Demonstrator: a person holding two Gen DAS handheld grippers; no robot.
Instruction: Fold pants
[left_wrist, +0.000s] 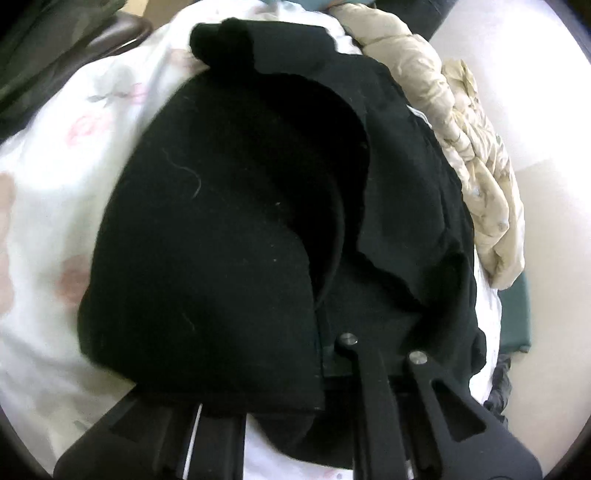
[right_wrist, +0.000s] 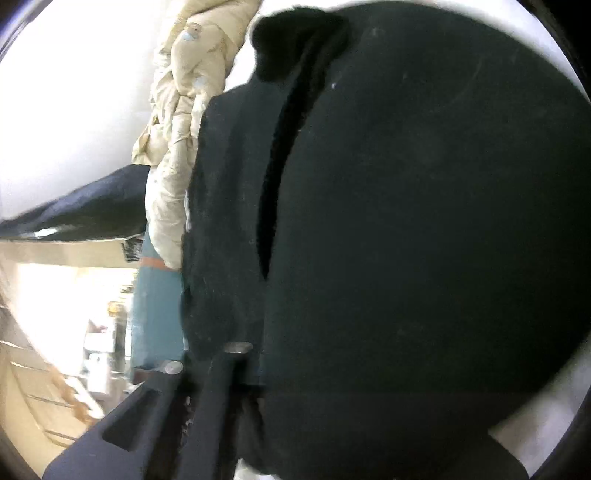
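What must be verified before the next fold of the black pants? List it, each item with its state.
1. Left gripper has fabric between its fingers: cannot tell; cloth drapes over and hides them.
2. Right gripper has fabric: cannot tell; the pants cover the tips.
3. Black pants lie on the floral sheet: ok.
4. Layers lie flat: not ok; a deep open crease runs through the middle and a bunched lump sits at the far end.
5. Beige quilted bedding is apart from the pants: not ok; it lies against their edge.
6. Whole outline of the pants in view: not ok; the right wrist view is mostly filled by cloth.
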